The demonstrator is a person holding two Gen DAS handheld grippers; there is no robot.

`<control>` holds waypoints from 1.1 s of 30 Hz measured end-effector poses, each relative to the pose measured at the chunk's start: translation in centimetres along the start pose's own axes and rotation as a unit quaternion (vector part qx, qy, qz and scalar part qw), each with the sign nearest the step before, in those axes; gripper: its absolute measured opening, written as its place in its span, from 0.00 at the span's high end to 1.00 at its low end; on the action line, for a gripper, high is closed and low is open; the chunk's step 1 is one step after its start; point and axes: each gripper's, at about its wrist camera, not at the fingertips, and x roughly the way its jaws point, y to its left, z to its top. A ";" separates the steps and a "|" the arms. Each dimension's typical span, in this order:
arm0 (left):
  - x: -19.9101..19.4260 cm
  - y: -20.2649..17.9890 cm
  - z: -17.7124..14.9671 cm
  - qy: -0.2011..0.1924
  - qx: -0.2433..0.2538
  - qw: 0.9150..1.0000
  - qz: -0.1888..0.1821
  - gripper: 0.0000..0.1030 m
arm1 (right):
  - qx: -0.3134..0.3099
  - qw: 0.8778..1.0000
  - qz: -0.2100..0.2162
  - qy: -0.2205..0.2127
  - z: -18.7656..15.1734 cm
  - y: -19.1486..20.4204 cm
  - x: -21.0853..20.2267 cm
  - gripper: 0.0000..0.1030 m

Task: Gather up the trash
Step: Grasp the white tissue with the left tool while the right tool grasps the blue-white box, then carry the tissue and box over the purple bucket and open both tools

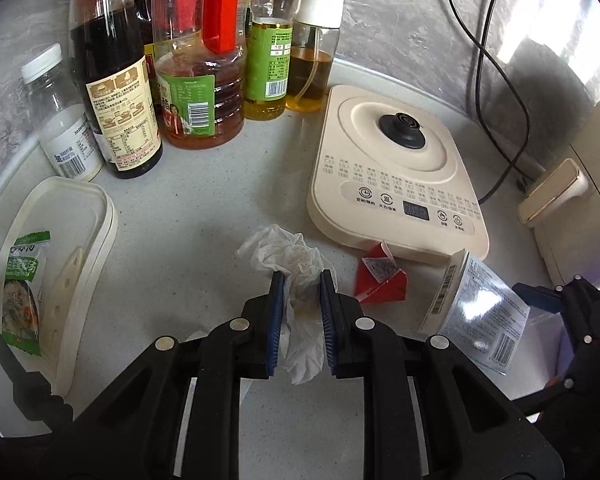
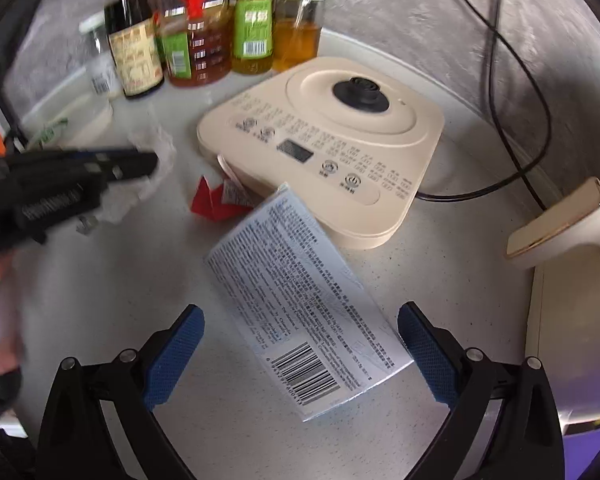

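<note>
**A:** Where was the trash?

**B:** The crumpled tissue (image 1: 290,276) lay on the countertop (image 1: 204,208), just in front of the cream kettle base (image 1: 396,168). The left gripper (image 1: 302,280) had its jaws drawn narrow, one on each side of the tissue and pressing into it, probably because soft paper needs a tight pinch to come up in one piece.

**A:** And the rest?

**B:** A red wrapper (image 1: 380,278) sat beside the tissue against the base's front edge, and a pale blue printed box (image 2: 308,312) lay flat next to it.

**A:** Was the right gripper (image 2: 300,344) on the box?

**B:** Not touching, as far as I could judge. Its jaws stood wide, straddling the box's near end, seemingly lined up for the next pick.

**A:** Behind those?

**B:** Sauce and oil bottles (image 1: 196,76) stood by the wall, well apart, likely not trash.
</note>
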 end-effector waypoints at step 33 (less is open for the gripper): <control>-12.9 -9.0 -3.6 -0.106 0.065 0.991 -0.053 0.82 | 0.104 0.985 0.026 -0.135 -6.9 -4.7 -18.4 0.35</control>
